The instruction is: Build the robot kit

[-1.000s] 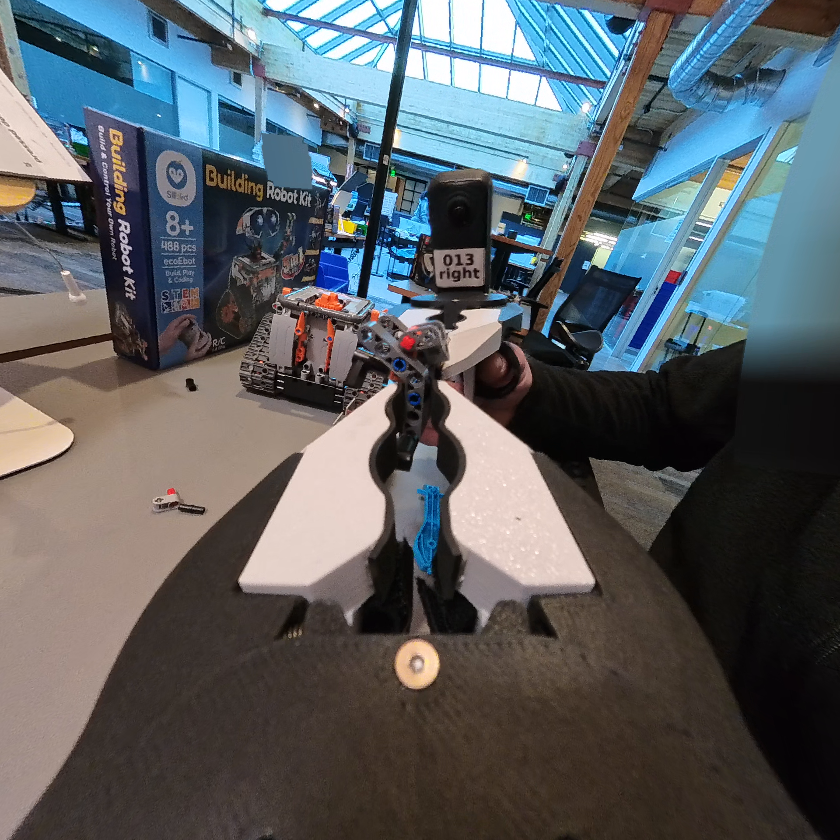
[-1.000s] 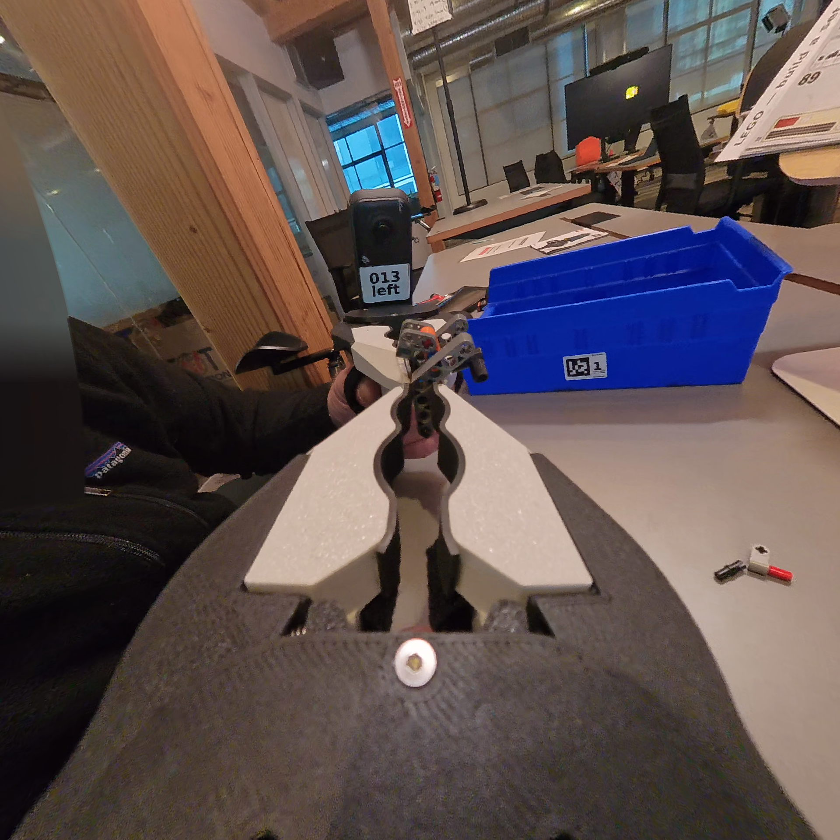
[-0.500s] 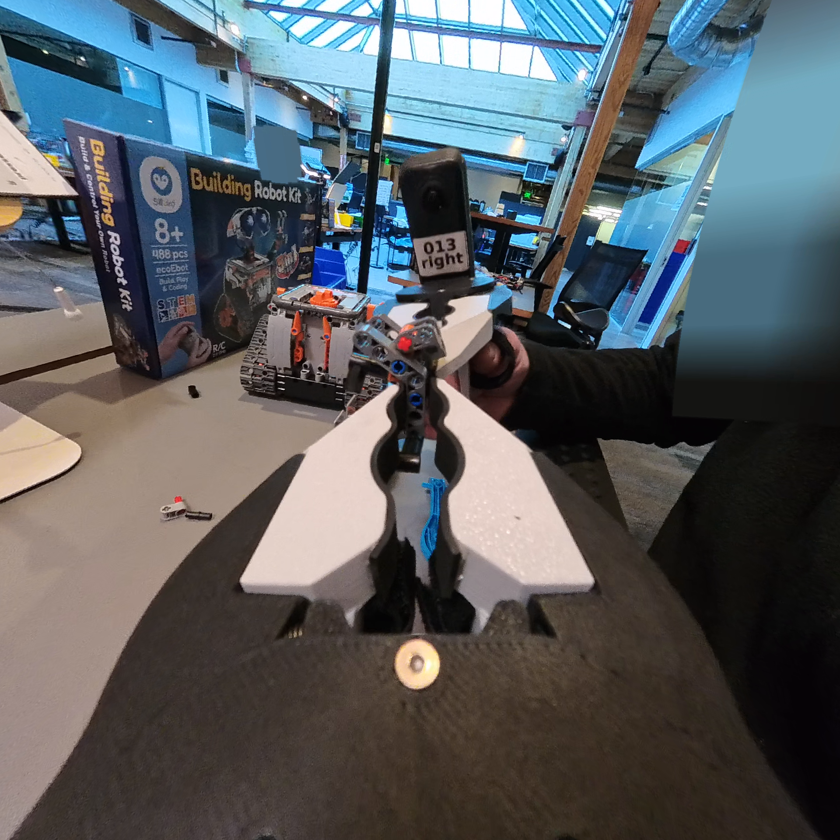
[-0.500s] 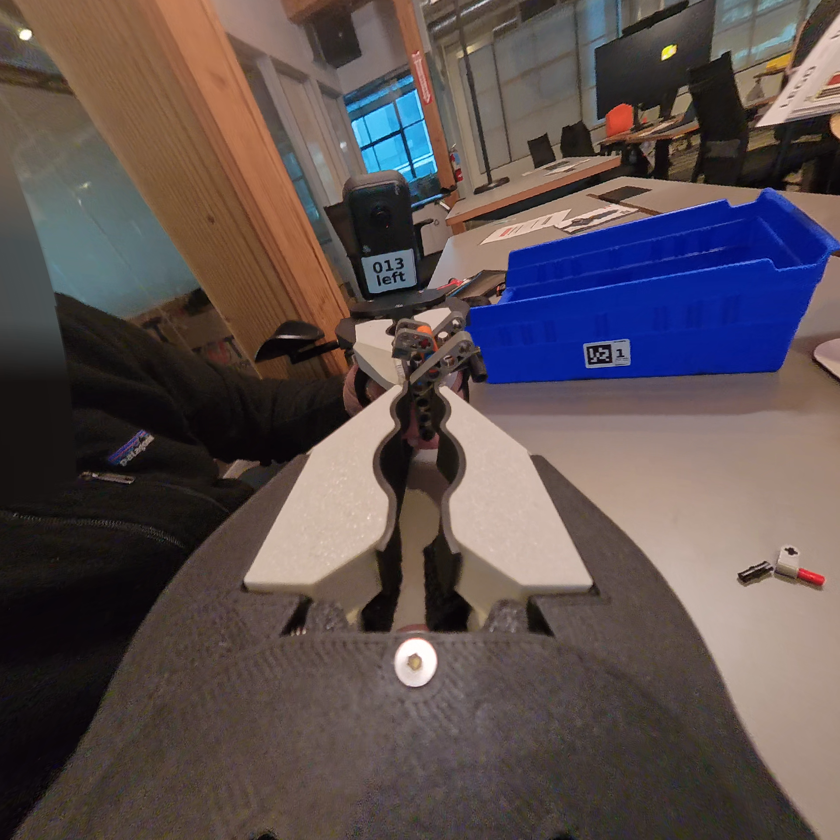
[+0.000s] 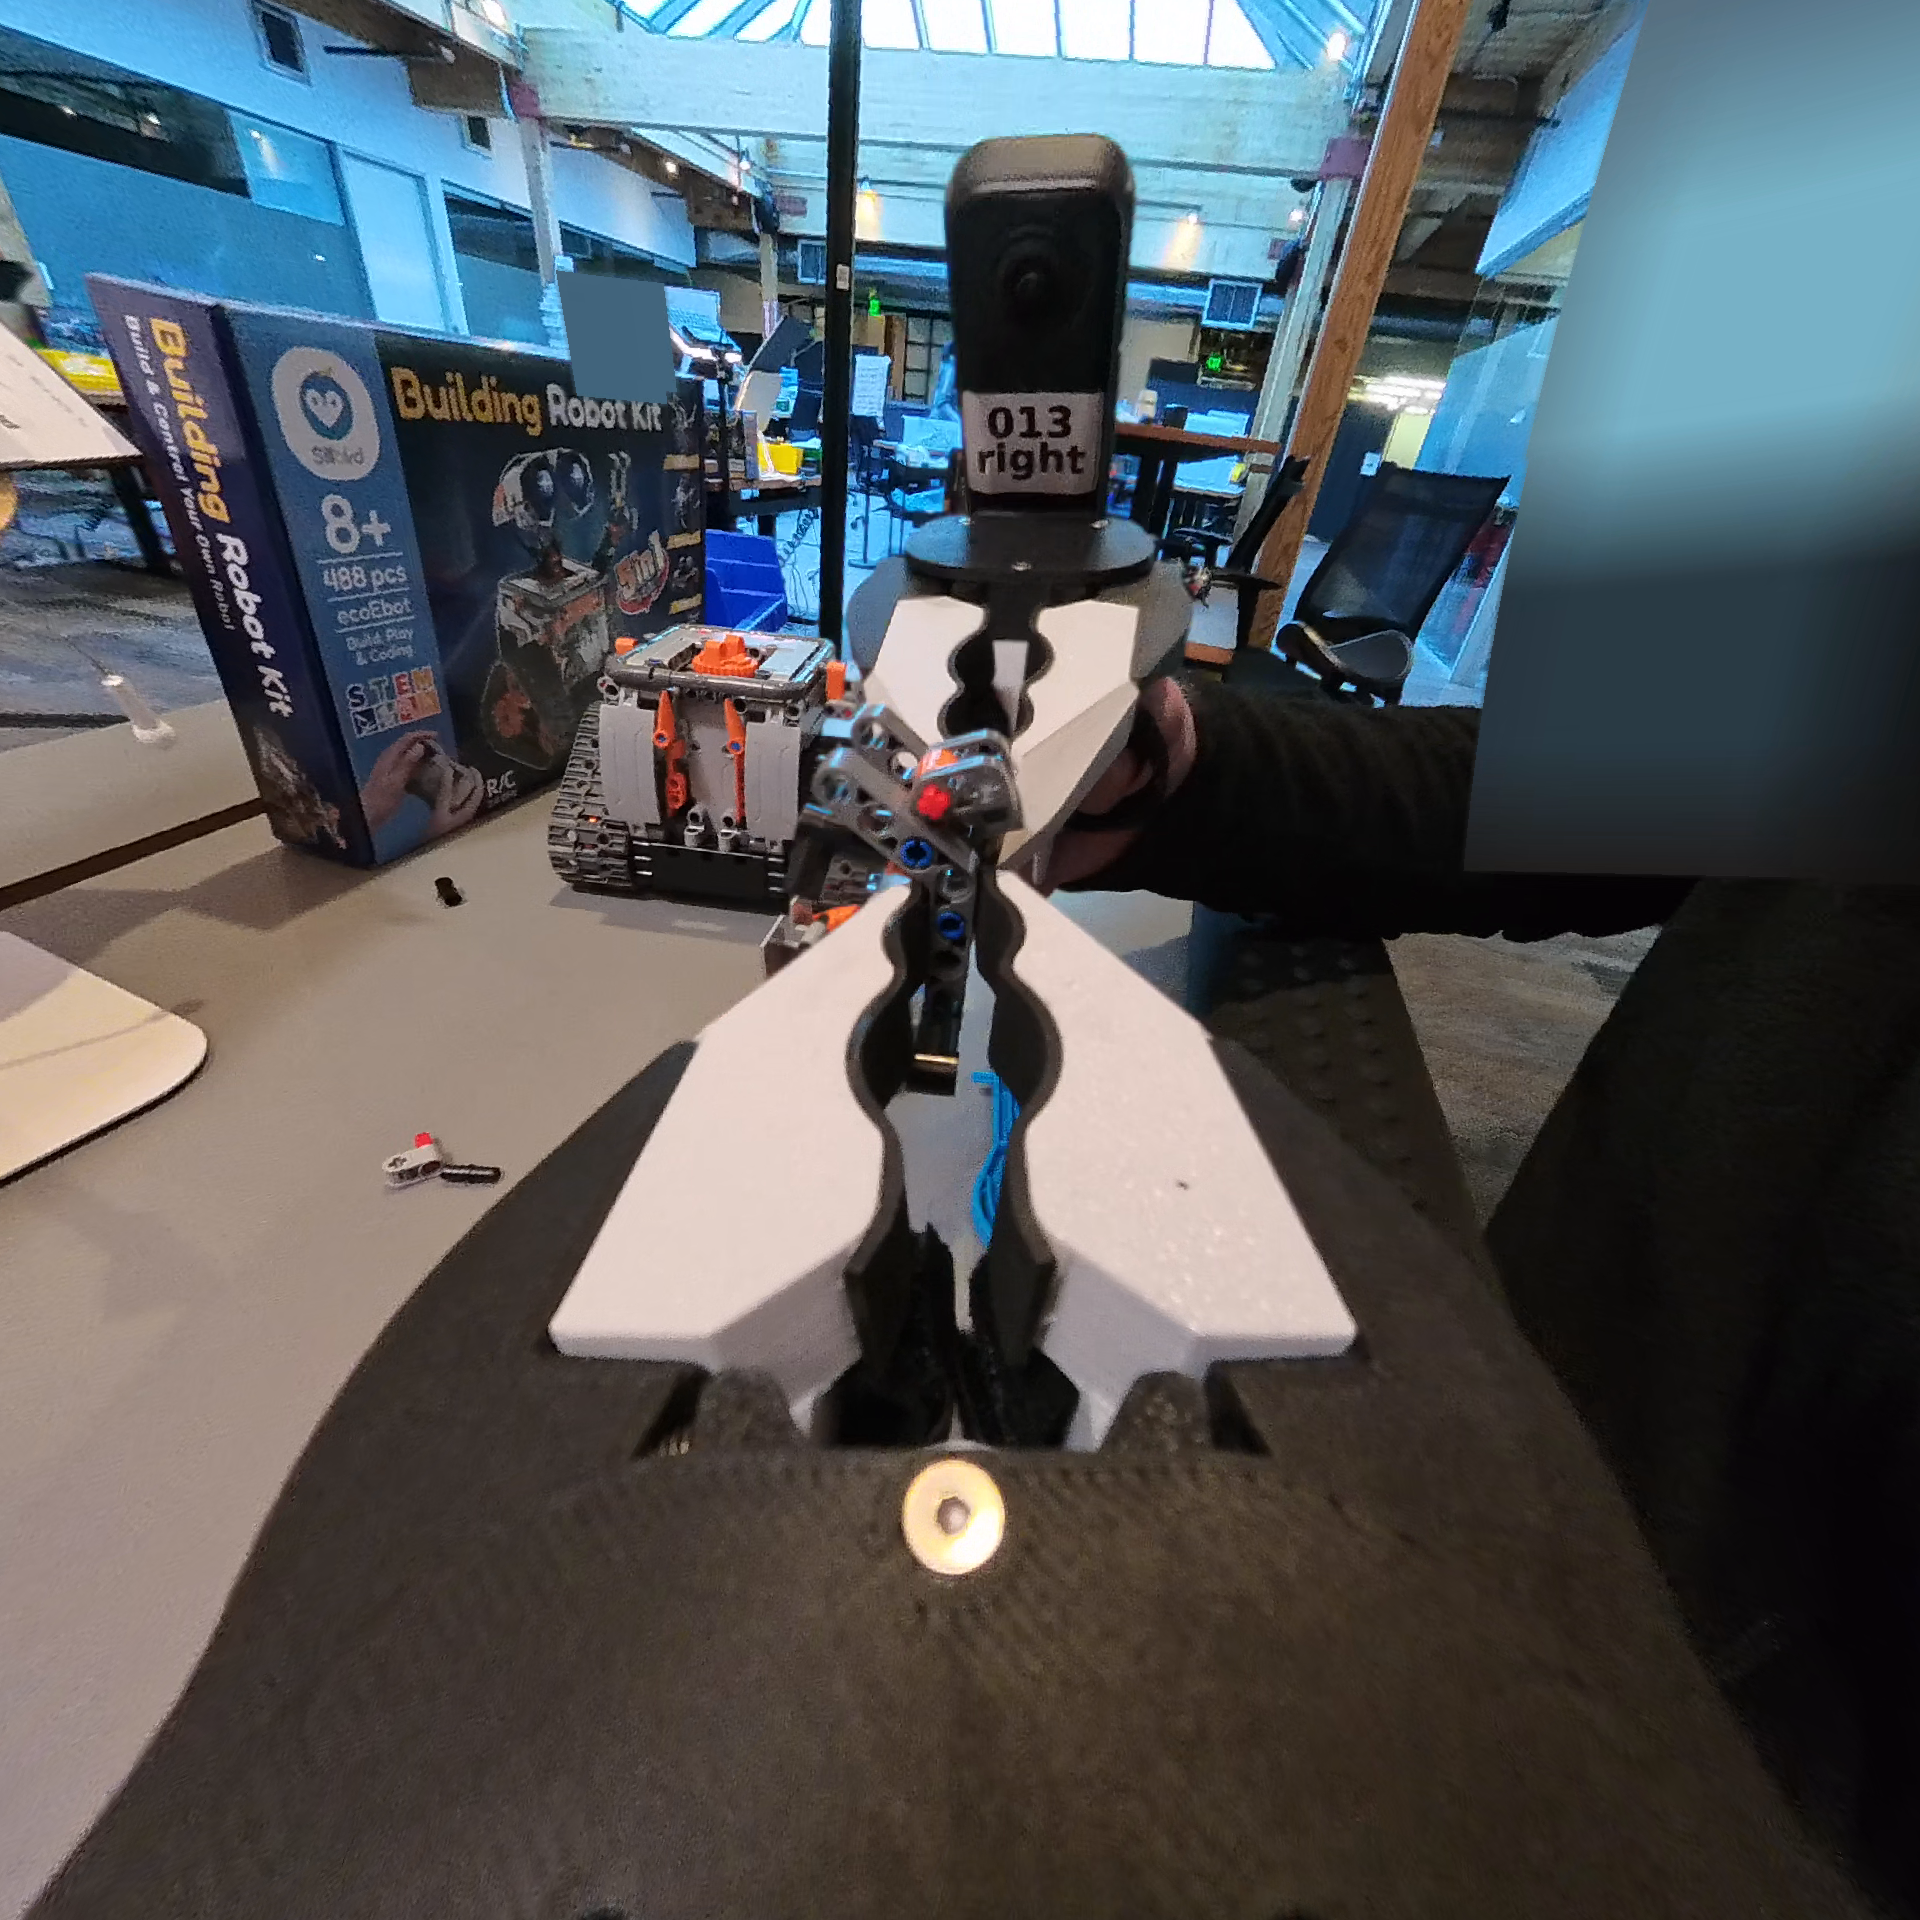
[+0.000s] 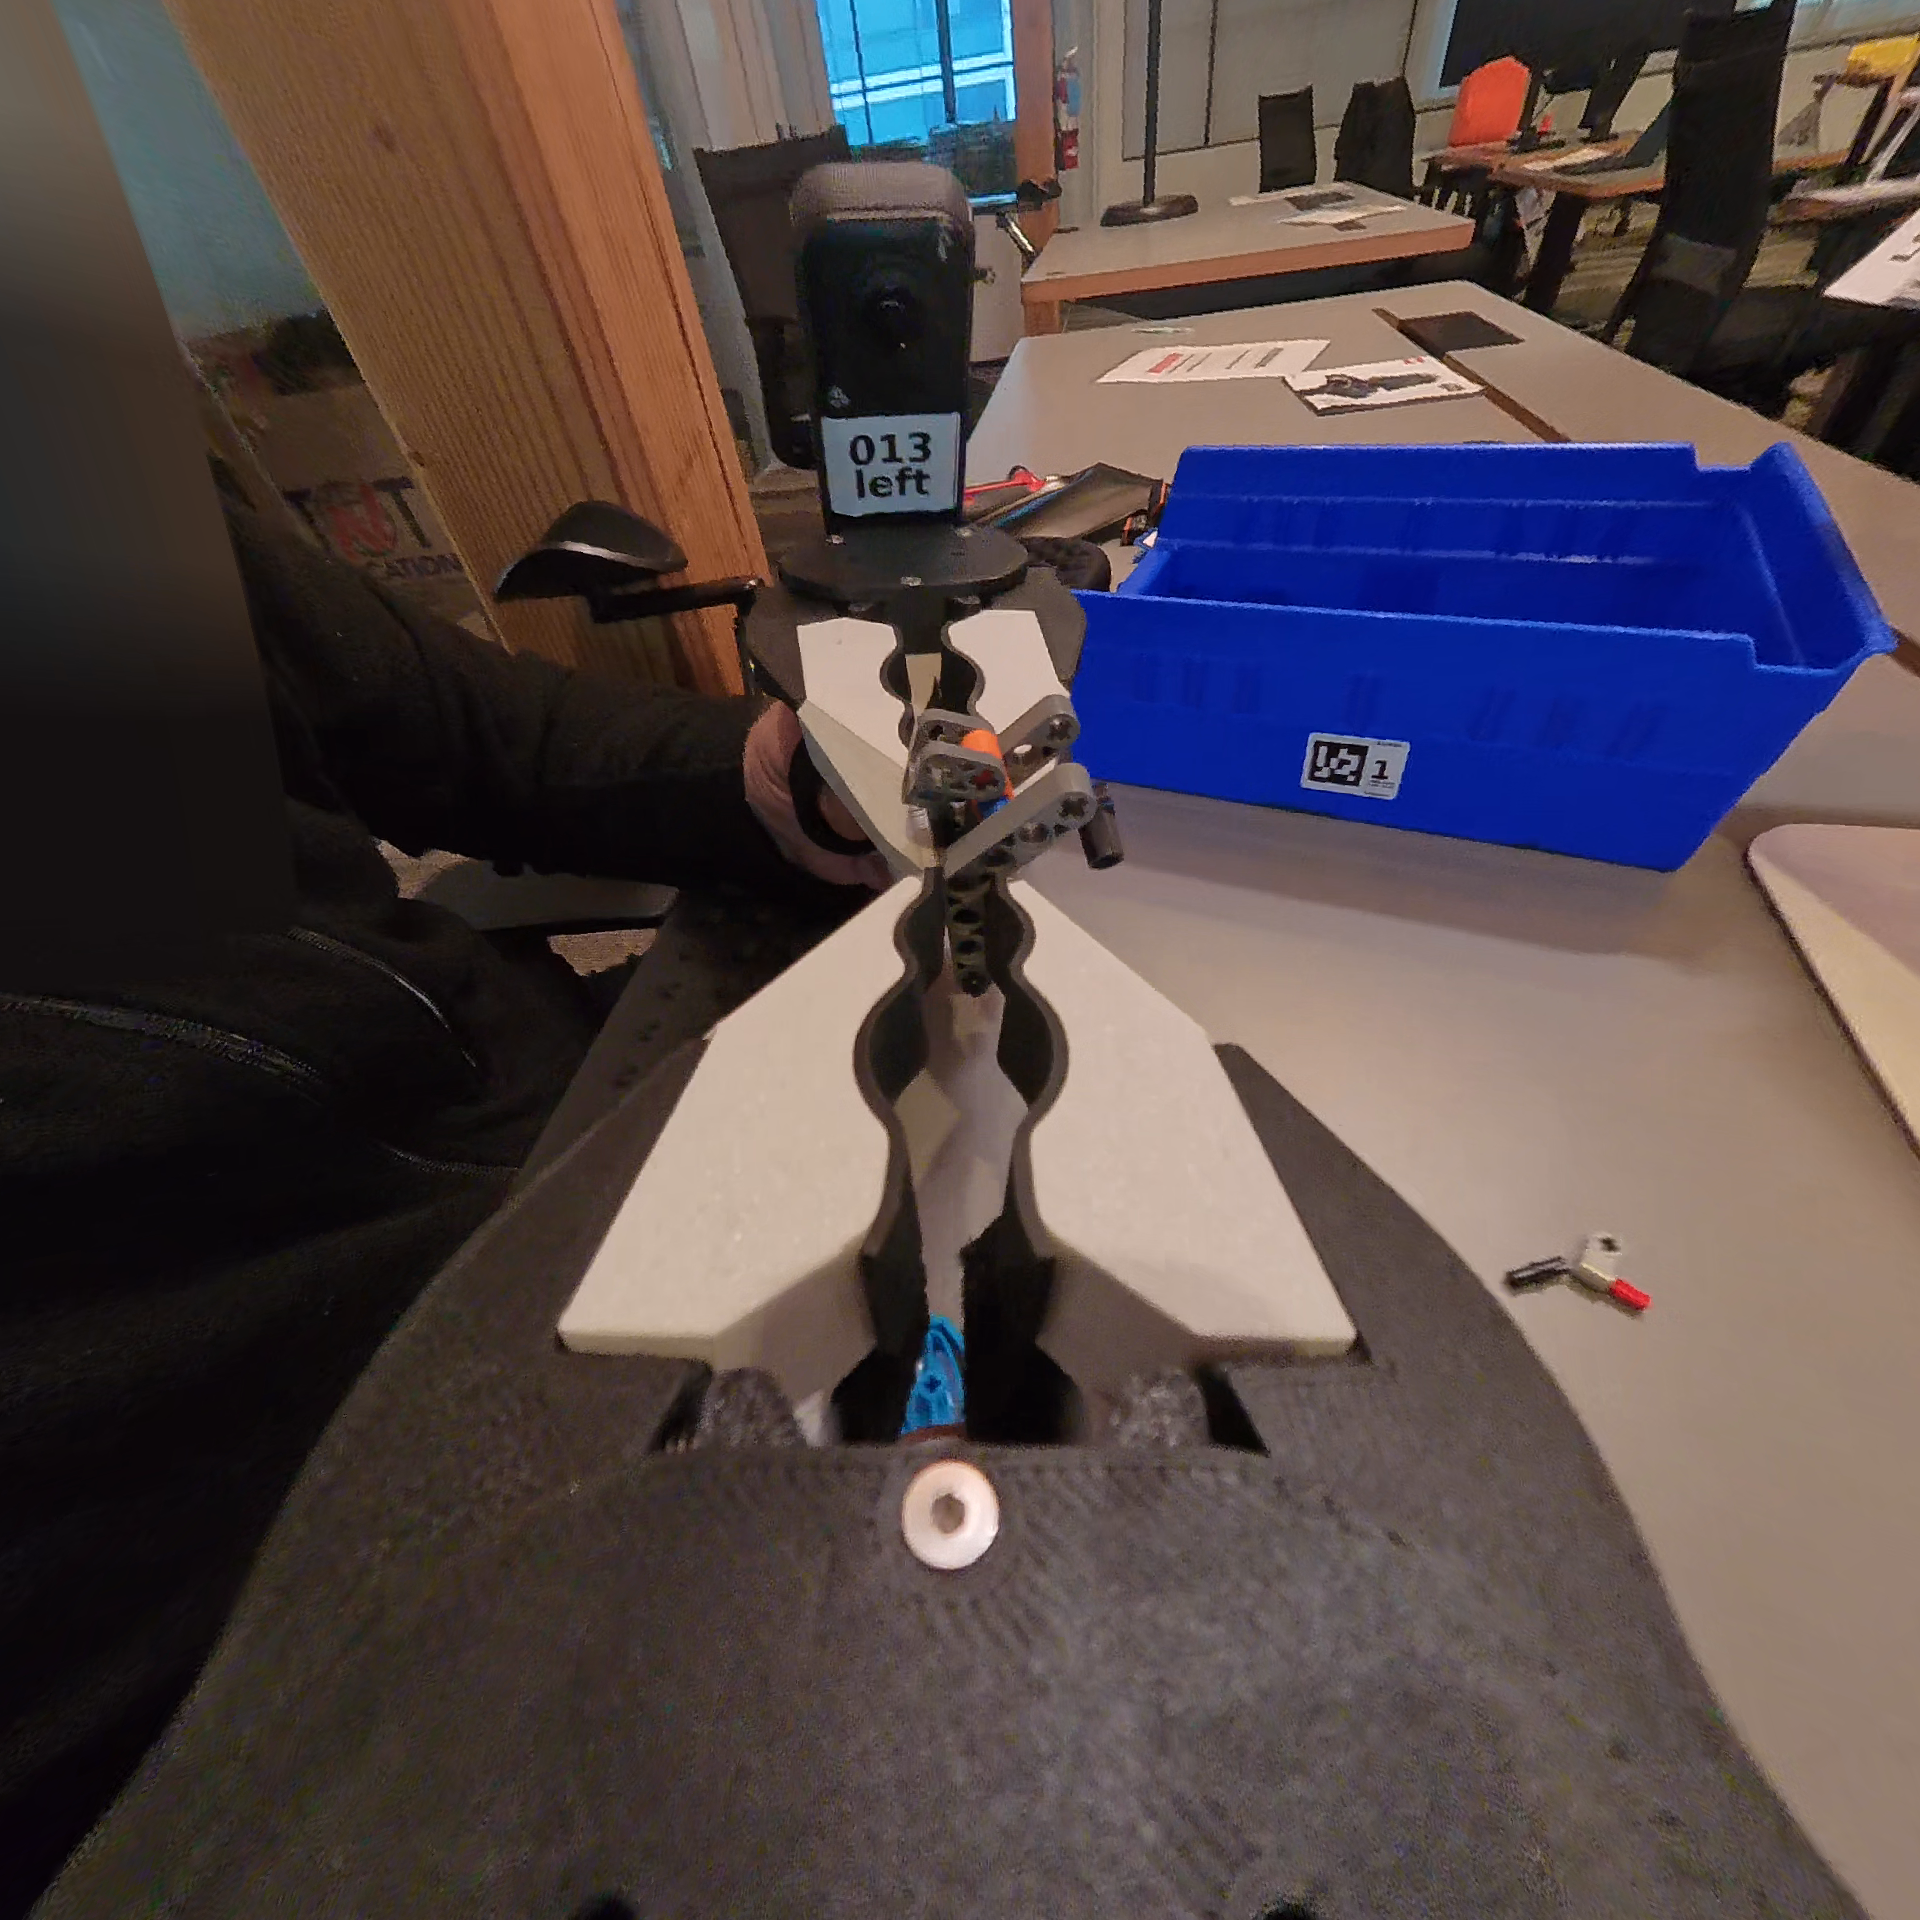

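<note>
While both grippers face each other tip to tip above the table edge, a small beam assembly of grey and black holed bars with red and blue pins sits between them. Left gripper: jaws nearly closed, pinching the black bar of the assembly at its tips. Right gripper: jaws likewise almost together, clamped on a black holed bar of the same assembly; the grey bars fan out toward 1 o'clock in its view.

From the left wrist view, a tracked toy robot stands on the grey table at 11 o'clock, just beside the assembly, with a dark blue kit box upright behind it at 10 o'clock. A loose grey connector with a red pin lies at 9 o'clock, well apart from both grippers.

From the right wrist view, a blue bin rests at 2 o'clock, near the assembly but not touching. A hand in a dark sleeve holds the left gripper's handle.
</note>
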`<state>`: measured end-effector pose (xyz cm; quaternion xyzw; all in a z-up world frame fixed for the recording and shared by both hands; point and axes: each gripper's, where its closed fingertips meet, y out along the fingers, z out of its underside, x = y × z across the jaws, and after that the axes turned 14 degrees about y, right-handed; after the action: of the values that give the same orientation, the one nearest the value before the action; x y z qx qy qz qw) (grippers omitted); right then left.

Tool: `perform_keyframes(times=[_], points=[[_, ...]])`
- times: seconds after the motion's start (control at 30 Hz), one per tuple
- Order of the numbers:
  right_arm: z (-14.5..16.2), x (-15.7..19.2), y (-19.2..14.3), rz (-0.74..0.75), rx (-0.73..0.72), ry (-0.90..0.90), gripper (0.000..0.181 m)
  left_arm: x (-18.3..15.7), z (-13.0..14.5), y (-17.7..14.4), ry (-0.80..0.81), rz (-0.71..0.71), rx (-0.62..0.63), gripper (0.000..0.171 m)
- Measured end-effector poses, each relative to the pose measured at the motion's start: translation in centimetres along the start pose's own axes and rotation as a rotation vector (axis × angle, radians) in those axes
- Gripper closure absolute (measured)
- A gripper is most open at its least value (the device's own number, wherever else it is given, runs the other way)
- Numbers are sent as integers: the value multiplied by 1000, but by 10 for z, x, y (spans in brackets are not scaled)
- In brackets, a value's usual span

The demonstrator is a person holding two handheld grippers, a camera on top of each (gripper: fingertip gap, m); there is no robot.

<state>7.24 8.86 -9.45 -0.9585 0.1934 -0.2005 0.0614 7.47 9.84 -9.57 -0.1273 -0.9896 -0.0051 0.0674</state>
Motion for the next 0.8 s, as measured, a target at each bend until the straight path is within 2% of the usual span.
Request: perform_keyframes(times=[0.17,0.33,0.53,0.67,0.8], points=[[-4,-4,-1,-39,-74,73,174,4,-1,1,-16,-24,-7,166],[-10,-4,-13,-65,-123,59,177,7,-6,1,22,-63,7,165],[-8,-4,-11,-57,-122,43,181,9,-8,-2,-12,-54,-11,165],[-10,-5,-11,-46,-123,39,169,8,-6,-1,-1,-56,0,165],[-9,-5,-10,-41,-119,29,175,6,-5,0,-1,-48,3,165]])
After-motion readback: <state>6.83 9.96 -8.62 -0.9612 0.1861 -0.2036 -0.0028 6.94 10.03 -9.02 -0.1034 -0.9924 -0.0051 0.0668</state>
